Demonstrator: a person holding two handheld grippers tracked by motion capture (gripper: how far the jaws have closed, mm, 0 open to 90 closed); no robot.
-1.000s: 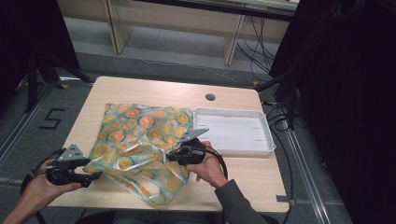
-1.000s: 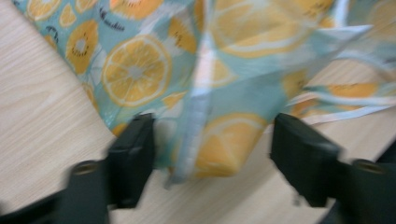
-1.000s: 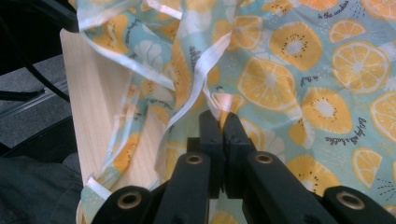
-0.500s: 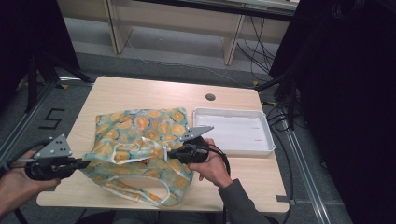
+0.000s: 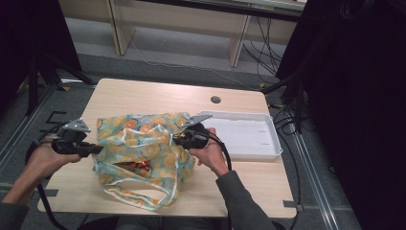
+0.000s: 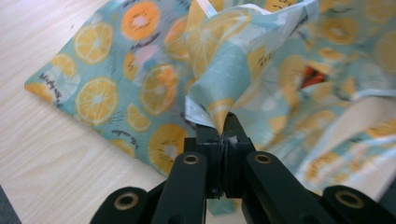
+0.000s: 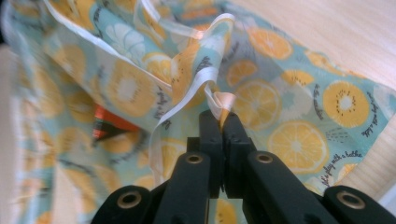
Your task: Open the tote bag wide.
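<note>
in the high view the citrus-print bag (image 5: 143,148) lies near the table's (image 5: 143,96) front edge, between both grippers; in the left gripper view the left gripper (image 6: 218,135) has just clenched on its cloth; in the right gripper view the right gripper (image 7: 219,119) pinches its white hem

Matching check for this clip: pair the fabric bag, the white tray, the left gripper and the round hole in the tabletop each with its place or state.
Things:
1. fabric bag
2. white tray
3. left gripper
4. round hole

Places or states:
A. far part of the table, beyond the tray
B. shut on the bag's left edge
C. empty, at the table's right side
D. lemon print, held open between both grippers

Pairs: 1-D, 2-C, 3-B, 4-A
</note>
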